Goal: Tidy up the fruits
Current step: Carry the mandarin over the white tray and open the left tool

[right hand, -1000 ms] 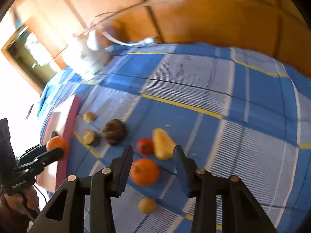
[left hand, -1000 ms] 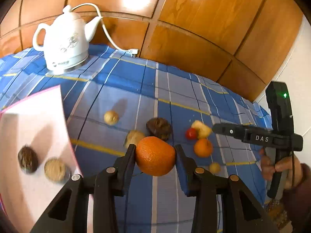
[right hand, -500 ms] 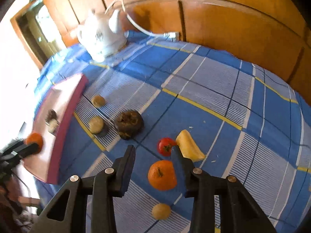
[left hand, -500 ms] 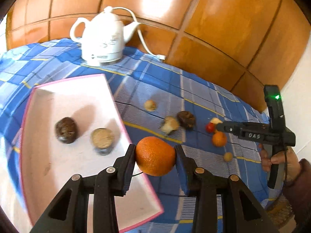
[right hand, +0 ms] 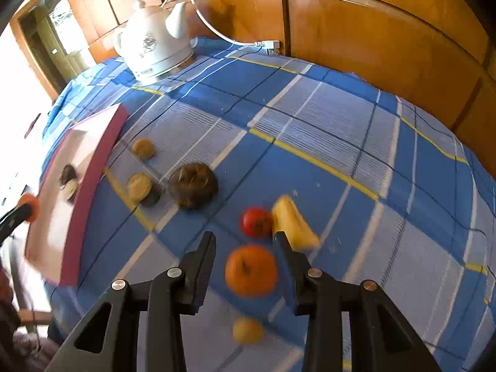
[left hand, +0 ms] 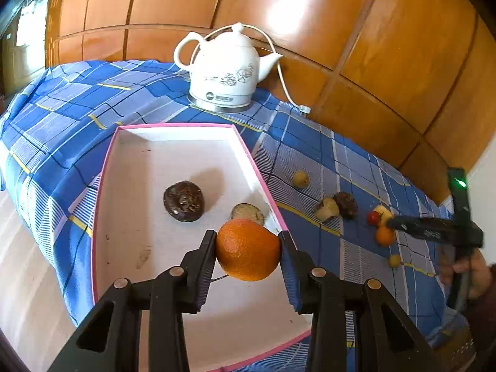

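Note:
My left gripper (left hand: pixel 247 238) is shut on a large orange (left hand: pixel 248 251), held above the near right part of the white tray with a pink rim (left hand: pixel 148 167). A dark wrinkled fruit (left hand: pixel 183 201) and a brownish one (left hand: pixel 247 212) lie in the tray. My right gripper (right hand: pixel 245 238) hovers over a smaller orange (right hand: pixel 251 269) on the blue checked cloth. That orange shows between its fingers with a gap on the left side, untouched by the pads. A red tomato (right hand: pixel 256 221) and a yellow piece (right hand: pixel 294 223) lie just beyond the fingertips.
A white kettle (left hand: pixel 226 71) with its cord stands at the back by the wood wall. A dark round fruit (right hand: pixel 192 184), two small brown ones (right hand: pixel 139 186) and a small yellow one (right hand: pixel 248 330) lie on the cloth. A hand (left hand: pixel 474 276) holds the right gripper.
My left gripper carried the large orange leftward from above the loose fruits to above the tray. The right gripper's jaws narrowed slightly and its view rolled; it stays over the small orange.

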Demonstrator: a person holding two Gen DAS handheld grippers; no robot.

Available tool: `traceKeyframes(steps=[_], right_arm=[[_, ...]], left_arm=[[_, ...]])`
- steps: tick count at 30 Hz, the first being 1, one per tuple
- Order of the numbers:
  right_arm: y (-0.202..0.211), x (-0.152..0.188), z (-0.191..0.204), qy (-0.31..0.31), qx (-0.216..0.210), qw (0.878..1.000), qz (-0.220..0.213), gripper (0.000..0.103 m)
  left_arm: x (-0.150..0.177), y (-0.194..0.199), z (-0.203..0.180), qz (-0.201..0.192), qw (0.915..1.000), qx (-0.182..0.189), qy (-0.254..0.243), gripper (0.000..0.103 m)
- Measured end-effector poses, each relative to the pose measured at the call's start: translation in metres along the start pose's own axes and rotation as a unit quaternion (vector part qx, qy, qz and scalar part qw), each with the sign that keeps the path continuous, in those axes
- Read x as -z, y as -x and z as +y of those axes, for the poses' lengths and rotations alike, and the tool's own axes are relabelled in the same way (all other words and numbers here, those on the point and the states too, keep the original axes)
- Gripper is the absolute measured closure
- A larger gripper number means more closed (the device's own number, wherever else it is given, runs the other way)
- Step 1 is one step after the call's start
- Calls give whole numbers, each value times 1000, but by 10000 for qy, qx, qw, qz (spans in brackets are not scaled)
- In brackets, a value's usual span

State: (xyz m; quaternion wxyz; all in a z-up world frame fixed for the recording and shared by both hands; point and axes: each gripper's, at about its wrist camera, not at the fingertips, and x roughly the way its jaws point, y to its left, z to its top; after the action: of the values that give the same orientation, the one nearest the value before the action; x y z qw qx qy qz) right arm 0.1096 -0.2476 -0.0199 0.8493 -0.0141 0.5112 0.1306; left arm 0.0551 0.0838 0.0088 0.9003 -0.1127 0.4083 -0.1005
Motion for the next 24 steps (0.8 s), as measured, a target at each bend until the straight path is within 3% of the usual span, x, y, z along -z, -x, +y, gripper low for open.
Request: traceKeyframes(steps=[4, 8, 10, 11, 14, 19, 24], right_arm=[[13, 27, -1, 179, -139, 9992, 326, 59], [0, 46, 7, 429, -94, 9969, 654, 59], [-10, 49, 11, 517, 40, 9962, 700, 64], [-15, 49, 11, 499, 13, 9961, 721, 79], [-19, 49, 15, 654, 174, 9956, 651, 79], [-19, 49, 12, 569, 36, 9961, 672, 79], [-20, 49, 11, 629, 24, 9958, 668, 79]], left_arm=[[1, -4, 1, 15, 10000, 46, 26, 63], [2, -10, 1, 131, 9999, 60, 80, 63], [1, -11, 2, 146, 9998, -27, 89, 63], [-1, -11, 4, 149, 9998, -61, 122, 63], [-8, -10, 17, 123, 9990, -108, 425, 63], [-18, -8, 47, 14, 9952, -180, 962, 63], [-34, -12, 60, -57, 9941, -285, 1046, 63]])
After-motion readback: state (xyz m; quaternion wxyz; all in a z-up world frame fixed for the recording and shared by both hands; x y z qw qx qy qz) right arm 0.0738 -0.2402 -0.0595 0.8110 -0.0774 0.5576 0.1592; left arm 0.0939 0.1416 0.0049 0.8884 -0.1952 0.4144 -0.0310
